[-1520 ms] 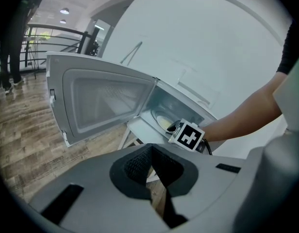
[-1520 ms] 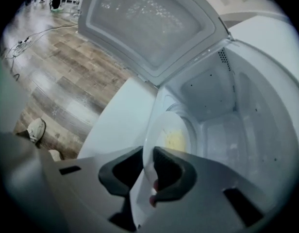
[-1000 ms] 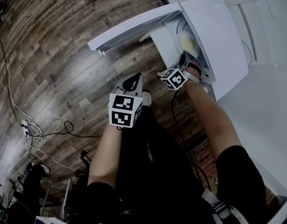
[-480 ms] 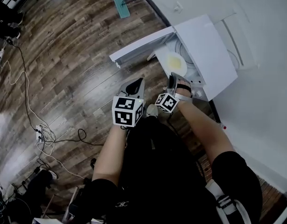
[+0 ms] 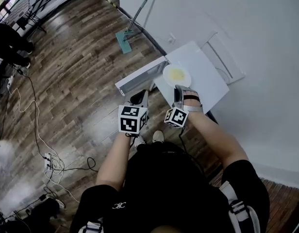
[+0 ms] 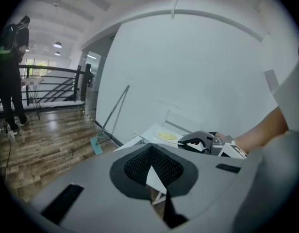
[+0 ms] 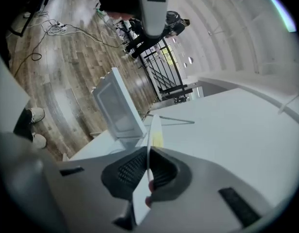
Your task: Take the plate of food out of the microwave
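Fingers (image 7: pixel 125 171) of the right gripper (image 7: pixel 148 171) are clamped on the rim of the plate of food (image 7: pixel 153 130), which the right gripper view shows edge-on, running up from between the pads. In the head view the right gripper (image 5: pixel 178 89) sits just right of center. The white plate (image 5: pixel 176 74) with its yellow food is directly above it in the frame, seen against the white microwave (image 5: pixel 207 86). The open microwave door (image 5: pixel 140 76) juts toward the frame's left, just beside the plate. The left gripper (image 5: pixel 140 98) hangs at center frame, below the door and apart from the plate. In its own view the left gripper (image 6: pixel 152 166) has its pads pressed together with nothing between them. A mop (image 5: pixel 125 38) leans on the wall at upper center, over the wooden floor (image 5: pixel 67 81).
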`<state>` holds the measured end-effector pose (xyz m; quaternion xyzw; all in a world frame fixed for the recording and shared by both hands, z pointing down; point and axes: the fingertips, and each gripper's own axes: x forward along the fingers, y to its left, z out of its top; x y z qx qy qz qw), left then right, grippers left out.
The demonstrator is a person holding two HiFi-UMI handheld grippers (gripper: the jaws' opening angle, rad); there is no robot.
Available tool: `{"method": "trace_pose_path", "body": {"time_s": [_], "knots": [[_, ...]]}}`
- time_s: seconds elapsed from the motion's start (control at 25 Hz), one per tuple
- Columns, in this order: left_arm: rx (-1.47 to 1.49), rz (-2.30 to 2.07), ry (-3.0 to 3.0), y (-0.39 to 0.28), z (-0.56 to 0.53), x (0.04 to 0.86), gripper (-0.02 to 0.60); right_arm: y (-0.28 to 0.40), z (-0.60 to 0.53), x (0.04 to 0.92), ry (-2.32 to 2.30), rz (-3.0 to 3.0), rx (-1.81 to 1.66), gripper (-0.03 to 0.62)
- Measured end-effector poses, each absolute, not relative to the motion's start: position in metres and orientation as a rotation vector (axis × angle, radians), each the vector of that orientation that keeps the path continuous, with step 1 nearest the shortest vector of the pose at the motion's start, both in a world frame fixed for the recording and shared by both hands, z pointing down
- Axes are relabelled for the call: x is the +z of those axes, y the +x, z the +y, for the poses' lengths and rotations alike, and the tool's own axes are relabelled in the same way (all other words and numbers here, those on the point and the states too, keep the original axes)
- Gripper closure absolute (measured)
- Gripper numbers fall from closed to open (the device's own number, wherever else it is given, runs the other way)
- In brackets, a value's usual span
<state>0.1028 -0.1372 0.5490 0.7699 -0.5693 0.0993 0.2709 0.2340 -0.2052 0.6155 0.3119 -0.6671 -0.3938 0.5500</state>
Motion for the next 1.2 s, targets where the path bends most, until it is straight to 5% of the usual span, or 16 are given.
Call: {"method": "trace_pose_path", "body": {"time_s": [0.6,1.2], "knots": [[0.225,-1.695,2.259,0.129,-0.2,0.397,0.584,0.227,-0.261,0.398,0.894,-1.624,-1.127,0.574],[0.208,-1.667,2.297,0.144,-0.218,0.383,0.584,0.225,-0.284,0.379,0.931,-1.623,-1.149,0.574]]}}
